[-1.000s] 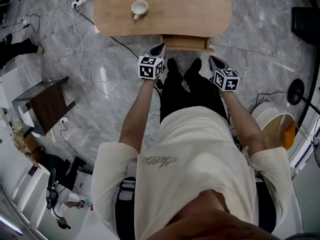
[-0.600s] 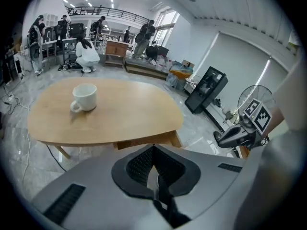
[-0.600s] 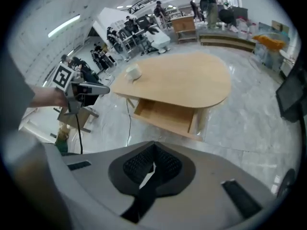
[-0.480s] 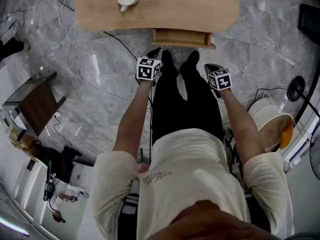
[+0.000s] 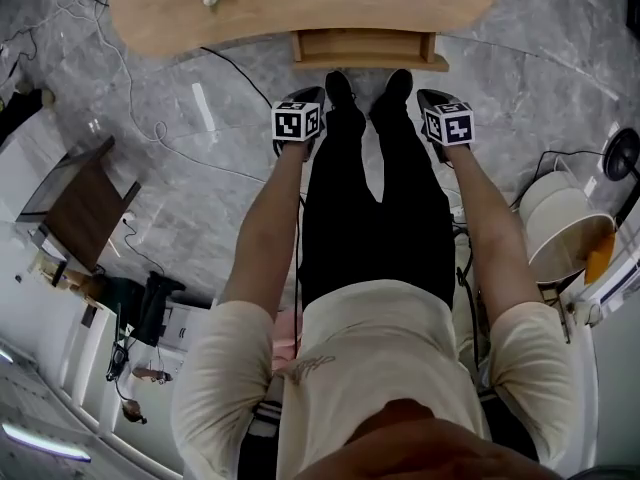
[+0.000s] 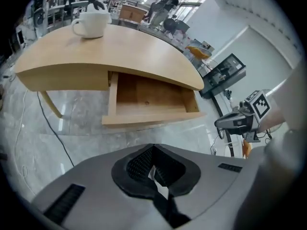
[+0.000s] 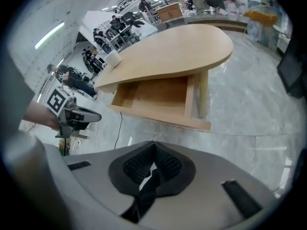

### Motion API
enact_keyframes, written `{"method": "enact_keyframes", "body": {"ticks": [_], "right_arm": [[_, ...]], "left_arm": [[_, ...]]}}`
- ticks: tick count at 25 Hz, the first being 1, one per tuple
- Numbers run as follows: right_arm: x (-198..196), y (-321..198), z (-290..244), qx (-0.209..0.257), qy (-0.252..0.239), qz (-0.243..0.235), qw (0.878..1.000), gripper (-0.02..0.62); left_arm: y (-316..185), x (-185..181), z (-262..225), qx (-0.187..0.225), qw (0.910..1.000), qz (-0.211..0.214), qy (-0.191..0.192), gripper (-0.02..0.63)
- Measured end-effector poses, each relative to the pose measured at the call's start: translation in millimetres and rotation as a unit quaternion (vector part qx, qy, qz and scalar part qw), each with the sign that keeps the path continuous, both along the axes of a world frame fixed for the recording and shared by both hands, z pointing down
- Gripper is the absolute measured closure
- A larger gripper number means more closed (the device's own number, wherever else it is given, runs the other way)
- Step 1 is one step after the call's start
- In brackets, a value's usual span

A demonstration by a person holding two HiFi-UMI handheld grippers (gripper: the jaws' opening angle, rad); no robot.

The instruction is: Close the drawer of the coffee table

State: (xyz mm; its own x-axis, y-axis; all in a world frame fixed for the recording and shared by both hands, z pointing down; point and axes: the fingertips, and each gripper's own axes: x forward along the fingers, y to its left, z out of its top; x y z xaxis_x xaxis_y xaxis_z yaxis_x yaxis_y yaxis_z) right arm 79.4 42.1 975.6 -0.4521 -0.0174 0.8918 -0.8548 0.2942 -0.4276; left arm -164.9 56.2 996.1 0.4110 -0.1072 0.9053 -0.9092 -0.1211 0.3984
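The light wooden coffee table [image 5: 300, 8] lies across the top of the head view, and its drawer [image 5: 365, 48] is pulled out toward me, empty inside [image 6: 148, 97] [image 7: 158, 97]. My left gripper [image 5: 296, 98] hovers over the floor short of the drawer's left front corner, jaws shut [image 6: 154, 169] with nothing held. My right gripper [image 5: 432, 96] is level with it near the drawer's right corner, also shut [image 7: 152, 169] and empty. Neither one touches the drawer. Each gripper view shows the other gripper: the right [image 6: 240, 121], the left [image 7: 72, 116].
A white cup [image 6: 91, 23] stands on the tabletop's left part. The person's legs and black shoes [image 5: 365, 93] stand between the grippers. Cables [image 5: 150, 118] trail over the marble floor at left, near a dark side table [image 5: 85, 208]. A round white bin [image 5: 565, 233] sits at right.
The table and drawer have slid up in the head view. Both grippers stay side by side and now sit a bit further from the drawer front. The drawer stays open.
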Motion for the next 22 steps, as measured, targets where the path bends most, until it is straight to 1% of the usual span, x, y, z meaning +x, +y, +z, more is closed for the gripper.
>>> {"method": "enact_keyframes", "body": {"ticks": [2,4,6,10,15,17,20,22], "right_arm": [[5.9,3.6,11.4,0.000,0.006,0.010,1.000,0.600],[10.6,10.8,20.8,-0.006,0.006,0.023,1.000,0.600],[16.4,15.2,30.9,-0.013,0.005,0.032,0.999,0.600],[22.6,15.9,54.2,-0.021,0.009,0.041,0.999,0.600],[15.1,0.2,64.6,-0.018,-0.003,0.058,0.998,0.600],[13.3,-8.7,67.1,-0.018,-0.009,0.079,0.997,0.600],[15.6,-25.5,70.0,-0.023,-0.011,0.136,0.990,0.600],[16.5,-32.7,72.5,-0.026,-0.013,0.151,0.988,0.600]], "left_arm": [[-2.7,3.8,11.1,0.003,0.9997,0.025,-0.003,0.601],[-3.2,7.1,20.6,-0.003,0.9993,0.036,-0.007,0.601],[-7.8,13.4,28.3,-0.008,0.9993,0.035,-0.007,0.601],[-21.8,26.1,41.3,0.002,0.9994,0.034,0.000,0.601],[-28.5,32.6,48.4,0.011,0.9998,0.012,0.005,0.601],[-28.6,32.7,51.5,0.014,0.9998,0.016,-0.001,0.601],[-32.1,30.4,57.7,0.011,0.9999,0.009,-0.009,0.601],[-36.5,29.3,60.2,0.006,0.9999,0.001,-0.012,0.601]]}}
